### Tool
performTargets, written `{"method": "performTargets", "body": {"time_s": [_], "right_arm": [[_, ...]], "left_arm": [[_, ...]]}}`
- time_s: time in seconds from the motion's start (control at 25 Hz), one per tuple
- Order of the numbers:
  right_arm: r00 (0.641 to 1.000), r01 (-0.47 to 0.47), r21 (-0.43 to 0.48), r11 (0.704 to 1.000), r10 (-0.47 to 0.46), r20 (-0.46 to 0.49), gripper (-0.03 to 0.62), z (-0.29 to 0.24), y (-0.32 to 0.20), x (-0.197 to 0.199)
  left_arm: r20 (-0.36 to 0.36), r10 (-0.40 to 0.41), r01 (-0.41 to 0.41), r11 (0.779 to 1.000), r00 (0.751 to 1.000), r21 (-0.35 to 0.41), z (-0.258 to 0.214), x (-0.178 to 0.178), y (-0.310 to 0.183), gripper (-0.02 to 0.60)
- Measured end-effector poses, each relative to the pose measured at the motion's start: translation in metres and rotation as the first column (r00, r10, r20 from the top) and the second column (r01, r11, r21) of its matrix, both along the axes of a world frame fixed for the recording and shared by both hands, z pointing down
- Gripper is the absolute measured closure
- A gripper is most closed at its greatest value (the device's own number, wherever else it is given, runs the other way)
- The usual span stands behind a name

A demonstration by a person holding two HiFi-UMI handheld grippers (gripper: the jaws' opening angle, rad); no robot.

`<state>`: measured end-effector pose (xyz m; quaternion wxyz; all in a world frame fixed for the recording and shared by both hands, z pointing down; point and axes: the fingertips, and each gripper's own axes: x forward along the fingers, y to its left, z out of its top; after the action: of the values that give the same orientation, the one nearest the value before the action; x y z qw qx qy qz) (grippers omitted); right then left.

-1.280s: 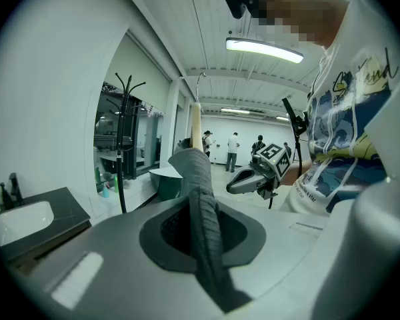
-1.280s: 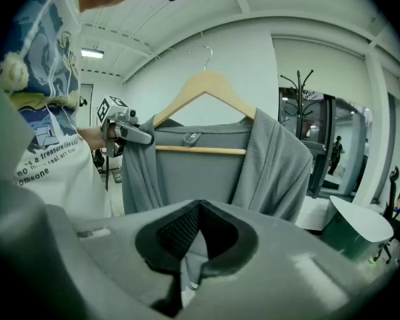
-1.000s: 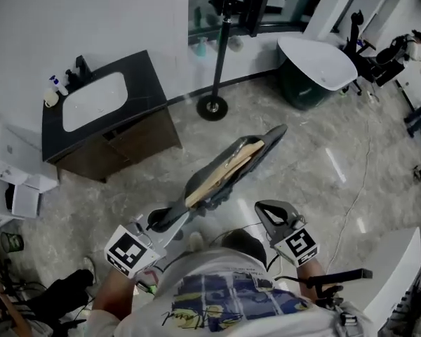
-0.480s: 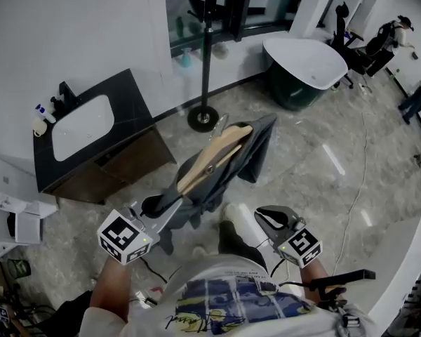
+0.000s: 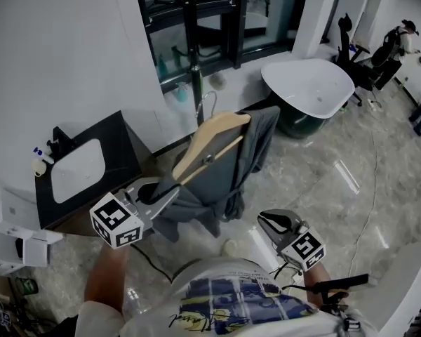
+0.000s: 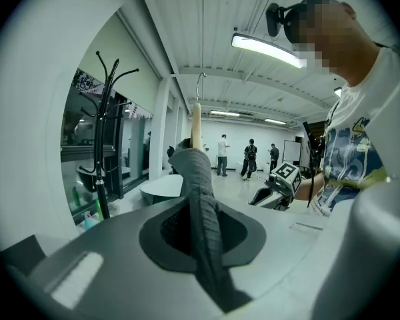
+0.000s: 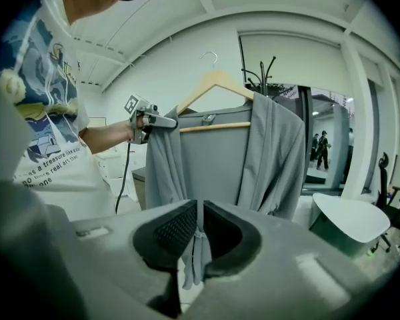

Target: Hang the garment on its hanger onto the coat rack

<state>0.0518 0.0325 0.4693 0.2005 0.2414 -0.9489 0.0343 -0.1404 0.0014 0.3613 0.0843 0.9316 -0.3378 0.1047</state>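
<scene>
A grey garment (image 5: 224, 177) hangs over a wooden hanger (image 5: 212, 140) with a metal hook (image 5: 208, 102). My left gripper (image 5: 167, 192) is shut on the garment's shoulder at the hanger's left end and holds it up, tilted, with the hook near the black coat rack pole (image 5: 194, 62). In the left gripper view the fabric (image 6: 203, 205) runs between the jaws, the hanger (image 6: 195, 122) stands beyond it, and the coat rack (image 6: 104, 139) is to the left. My right gripper (image 5: 265, 220) is shut with nothing in it, low and to the right of the garment (image 7: 220, 155).
A dark vanity with a white sink (image 5: 77, 168) stands at the left by the wall. A white bathtub (image 5: 310, 86) sits right of the rack, before a dark-framed window (image 5: 217, 20). Office chairs (image 5: 393, 44) are at the far right. A cable (image 5: 368, 209) lies on the marble floor.
My left gripper has lifted the hanger and garment up and towards the coat rack, and the hanger now stands more upright. The right gripper has stayed low at the right.
</scene>
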Motion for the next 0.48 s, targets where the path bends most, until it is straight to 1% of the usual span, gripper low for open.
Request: {"method": "performTargets", "body": {"time_s": [0.12,0.24,0.4,0.48], "right_arm": [[0.999,-0.024,0.012,1.000,0.024,-0.026,0.564,-0.002,-0.047,0.028],[0.998,-0.064,-0.022,0.998,0.063,-0.030,0.565,0.010,-0.078,0.046],[0.998,-0.063,-0.029,0.998,0.063,-0.016,0.565,0.008,-0.114,0.045],[0.997,-0.083,-0.024,0.996,0.083,-0.001,0.565,0.007,-0.136,0.048]], "left_arm": [[-0.018,0.003,-0.002,1.000,1.000,0.024,-0.016,0.016,-0.059,0.557],[-0.034,0.007,-0.007,1.000,0.999,0.016,-0.030,0.025,-0.117,0.557],[-0.045,0.011,-0.010,1.000,0.999,0.011,-0.049,0.025,-0.197,0.557],[-0.046,0.008,-0.007,1.000,0.999,0.011,-0.054,0.020,-0.236,0.557]]}}
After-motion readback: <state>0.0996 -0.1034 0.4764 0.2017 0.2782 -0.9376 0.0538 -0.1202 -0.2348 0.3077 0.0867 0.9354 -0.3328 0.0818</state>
